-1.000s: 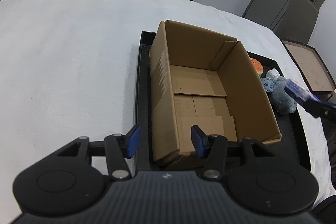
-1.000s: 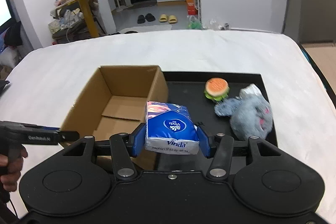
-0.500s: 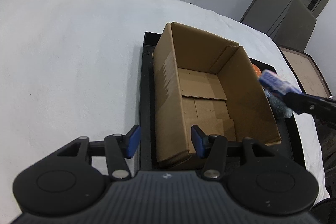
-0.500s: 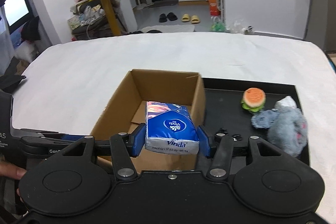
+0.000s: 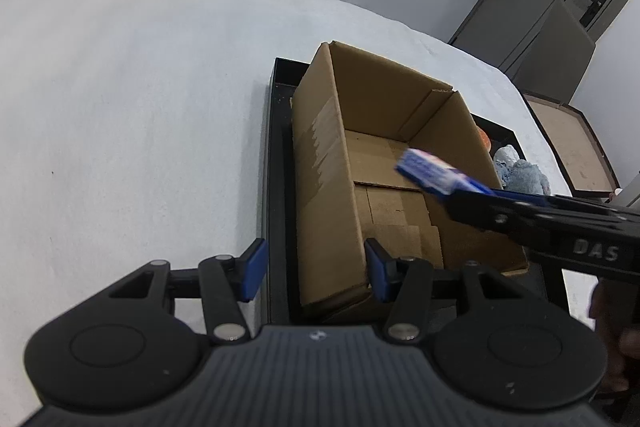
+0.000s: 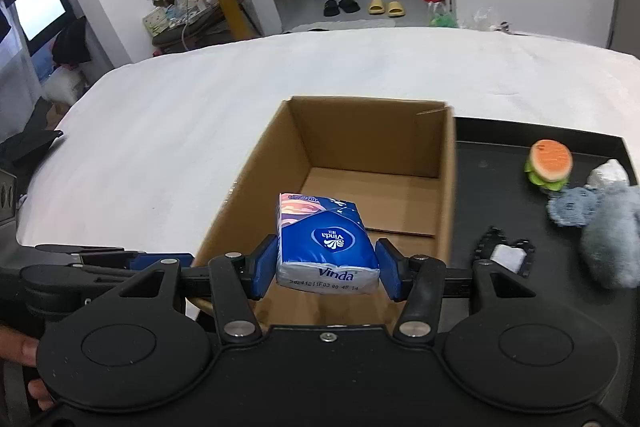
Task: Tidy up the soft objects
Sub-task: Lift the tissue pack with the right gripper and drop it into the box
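Note:
My right gripper (image 6: 326,269) is shut on a blue Vinda tissue pack (image 6: 326,245) and holds it over the open cardboard box (image 6: 372,195). The pack also shows in the left wrist view (image 5: 434,173), above the box's inside (image 5: 384,187). My left gripper (image 5: 314,273) is open and empty, its fingers either side of the box's near left corner. A burger plush (image 6: 549,161) and a grey-blue plush animal (image 6: 608,227) lie on the black tray (image 6: 496,167) to the right of the box.
The tray sits on a white cloth-covered table (image 5: 132,107). A small black-and-white item (image 6: 506,253) lies on the tray near the box. A brown board (image 5: 572,143) lies past the table's right edge. Room clutter stands behind.
My right gripper has carried the tissue pack leftwards from beside the box to over its inside. The left gripper has shifted slightly nearer the box's corner.

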The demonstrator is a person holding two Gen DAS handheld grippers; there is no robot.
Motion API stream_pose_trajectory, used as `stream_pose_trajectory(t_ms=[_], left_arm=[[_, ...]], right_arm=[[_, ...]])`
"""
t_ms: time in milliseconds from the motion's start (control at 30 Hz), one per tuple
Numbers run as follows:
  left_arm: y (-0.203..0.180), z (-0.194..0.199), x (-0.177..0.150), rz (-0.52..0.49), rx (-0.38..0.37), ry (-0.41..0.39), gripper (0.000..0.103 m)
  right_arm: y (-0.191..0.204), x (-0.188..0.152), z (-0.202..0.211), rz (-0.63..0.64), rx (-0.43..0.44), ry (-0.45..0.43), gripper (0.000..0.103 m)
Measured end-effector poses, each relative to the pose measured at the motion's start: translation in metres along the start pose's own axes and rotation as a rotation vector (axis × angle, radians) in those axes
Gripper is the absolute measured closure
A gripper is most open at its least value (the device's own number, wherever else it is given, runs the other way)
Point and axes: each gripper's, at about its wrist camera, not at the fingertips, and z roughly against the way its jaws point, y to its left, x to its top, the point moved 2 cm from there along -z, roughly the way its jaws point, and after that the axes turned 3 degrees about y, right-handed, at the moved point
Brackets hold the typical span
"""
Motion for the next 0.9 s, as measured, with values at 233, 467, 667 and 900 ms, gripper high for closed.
stream_pose_trajectory(t_ms=[233,467,667,900], left_arm=[[0.004,0.005,0.000,0.001,-0.014,-0.004,0.052],[0.006,0.005,0.000,0.008,-0.010,-0.005,0.052],[0.001,0.005,0.000,-0.001,-0.009,-0.011,0.052],[-0.003,0.005,0.000,-0.011,-0.002,-0.008,0.052]], right_arm=[[0.015,0.005,-0.015,0.006,0.014,0.004,0.052],[0.016,0.004,-0.031,-0.039,0.018,0.003,0.045],[0.013,-0.002,-0.021,-0.054,0.022,0.008,0.041],[0.004,-0.001,0.005,-0.055,-0.017,-0.042,0.024]])
